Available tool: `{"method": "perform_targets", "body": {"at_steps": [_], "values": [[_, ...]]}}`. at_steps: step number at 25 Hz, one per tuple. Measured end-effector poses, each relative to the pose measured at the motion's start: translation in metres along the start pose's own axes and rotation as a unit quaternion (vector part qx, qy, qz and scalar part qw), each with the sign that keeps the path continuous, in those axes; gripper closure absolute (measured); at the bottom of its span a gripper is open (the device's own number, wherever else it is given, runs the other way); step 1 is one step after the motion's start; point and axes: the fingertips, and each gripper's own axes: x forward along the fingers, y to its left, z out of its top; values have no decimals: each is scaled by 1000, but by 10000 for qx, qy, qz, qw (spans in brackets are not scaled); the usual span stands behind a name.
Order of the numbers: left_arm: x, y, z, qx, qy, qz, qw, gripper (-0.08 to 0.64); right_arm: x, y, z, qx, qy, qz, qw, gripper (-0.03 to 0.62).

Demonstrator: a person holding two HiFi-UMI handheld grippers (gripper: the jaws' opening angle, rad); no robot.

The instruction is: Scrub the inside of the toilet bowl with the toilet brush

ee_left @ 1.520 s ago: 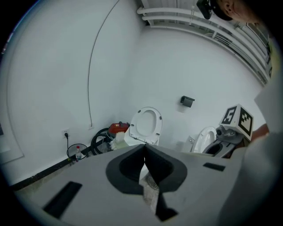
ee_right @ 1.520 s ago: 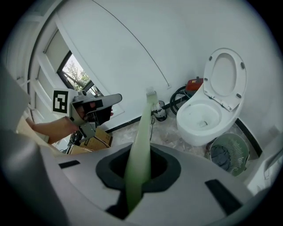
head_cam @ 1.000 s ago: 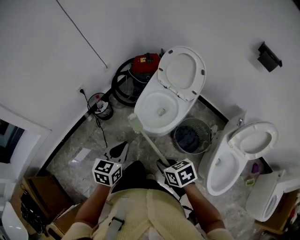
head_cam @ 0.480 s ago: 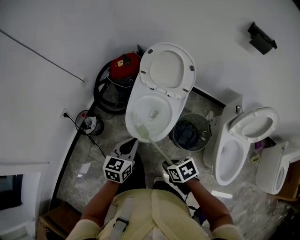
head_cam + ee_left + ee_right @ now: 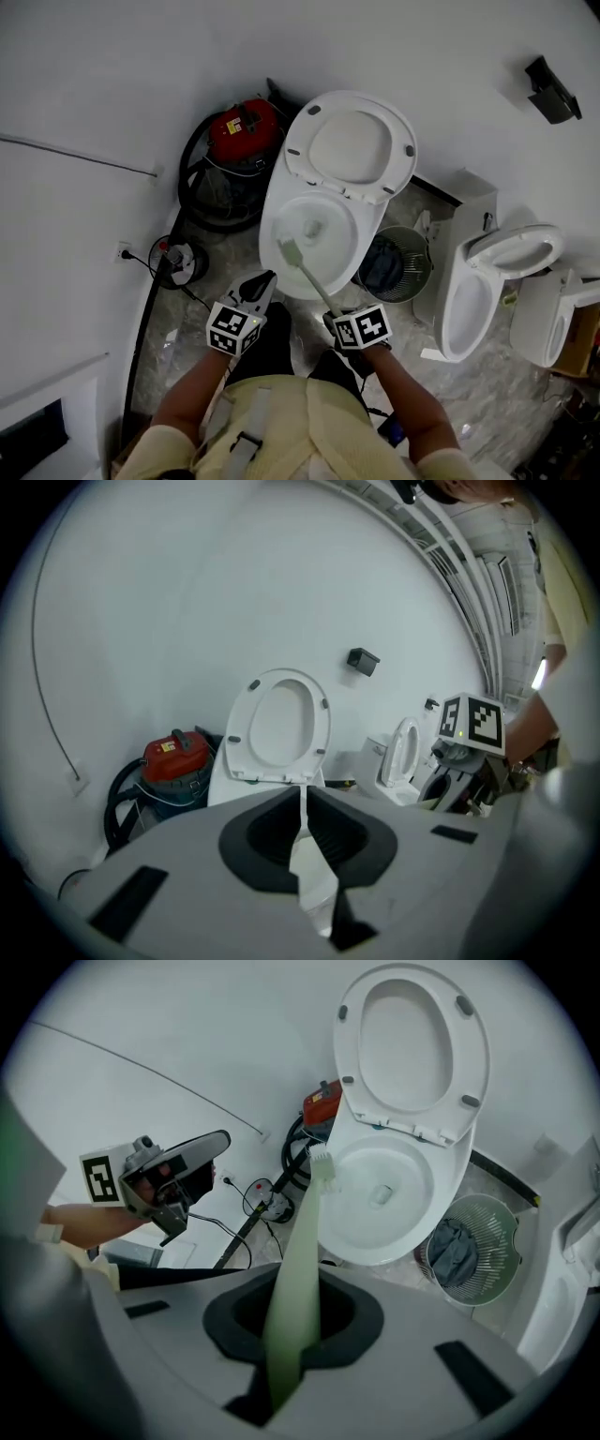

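We see dim, flat, even light with only soft shadows. Both gripper views bend strongly and go black at the corners. Close to the lens, the toilet brush (image 5: 292, 1307) blurs.

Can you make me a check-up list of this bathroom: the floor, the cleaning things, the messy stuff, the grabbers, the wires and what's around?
Surface: marbled tile floor.
Job's things: toilet bowl, its seat and lid raised; pale green toilet brush, head at the bowl's near side, contact unclear.
Clutter: red vacuum cleaner beside the bowl; wire basket holding dark cloth; second toilet.
Grippers: left gripper shut, empty; right gripper shut on the brush handle.
Cables: black cable across the floor by a small device; black vacuum hose coiled.
Surroundings: white wall with a black box.
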Motion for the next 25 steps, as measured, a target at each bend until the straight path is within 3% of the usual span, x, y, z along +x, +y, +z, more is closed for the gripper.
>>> {"method": "perform_targets", "body": {"at_steps": [10,14,25], "values": [[48,44,-20,202,507,-456,9975,548,57,-31,26,1044,317,-175,9939,551],[68,53,-31,22,706,-314,9970,548,80,-47,23,1271,486,-198,9905,551],[113,66,-75,-204,1295,284,9910,548,124,-94,6,1362,944,-82,9861,551]]}}
